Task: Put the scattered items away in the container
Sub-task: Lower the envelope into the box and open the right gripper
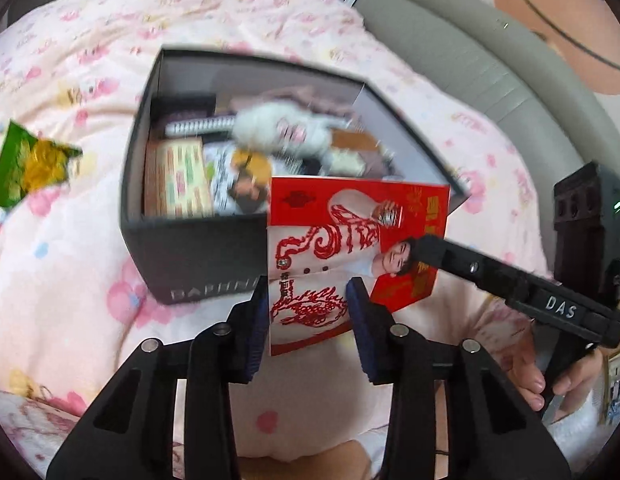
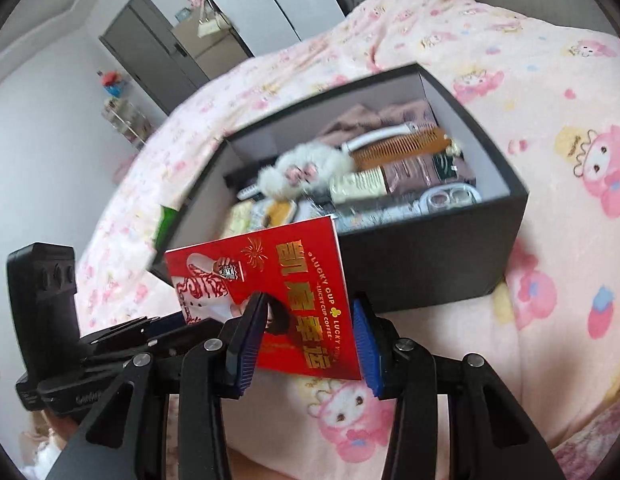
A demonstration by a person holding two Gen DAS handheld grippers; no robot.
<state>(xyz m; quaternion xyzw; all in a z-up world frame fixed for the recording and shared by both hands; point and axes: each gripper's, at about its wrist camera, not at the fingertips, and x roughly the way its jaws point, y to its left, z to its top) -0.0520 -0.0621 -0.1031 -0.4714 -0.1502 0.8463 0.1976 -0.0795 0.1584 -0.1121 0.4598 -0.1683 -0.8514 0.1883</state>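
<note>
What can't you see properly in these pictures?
- Bottom of the black box: both views, hidden under its piled contents.
- White fluffy toy: left wrist view, motion-blurred.
- Green snack packet: blurred in the left view; in the right view mostly hidden behind the box wall.
- Red card: lower edge covered by hand-held gripper fingers.

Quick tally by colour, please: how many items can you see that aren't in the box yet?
Red: 1, the red packet, raised at the near edge of the box
Green: 1, the green packet, lying on the blanket beside the box
Total: 2
</note>
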